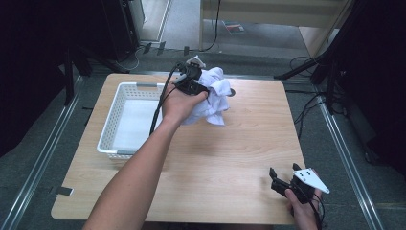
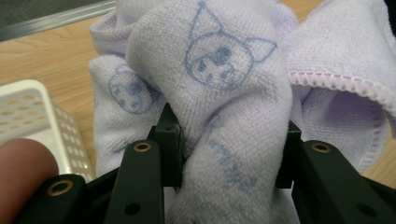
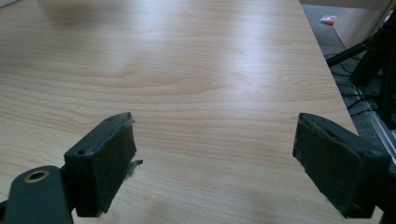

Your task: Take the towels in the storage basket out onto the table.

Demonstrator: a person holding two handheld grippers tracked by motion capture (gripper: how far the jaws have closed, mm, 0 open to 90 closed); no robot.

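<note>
— towel (image 1: 212, 96) sits bunched at upper centre of the high view, pinched in the left gripper (image 1: 191, 82) just right of the white basket (image 1: 111, 125). which step, you think?

— carrying, i'd judge; the jaws are clamped on a fold of cloth. next it wants swinging left over the basket before letting go.

— and the right gripper (image 1: 283, 182)?

— lower right over the bare table (image 3: 196, 70), jaws wide, holding nothing.

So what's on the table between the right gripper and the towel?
Nothing: bare wood separates the right gripper from the towel in the high view.
</note>
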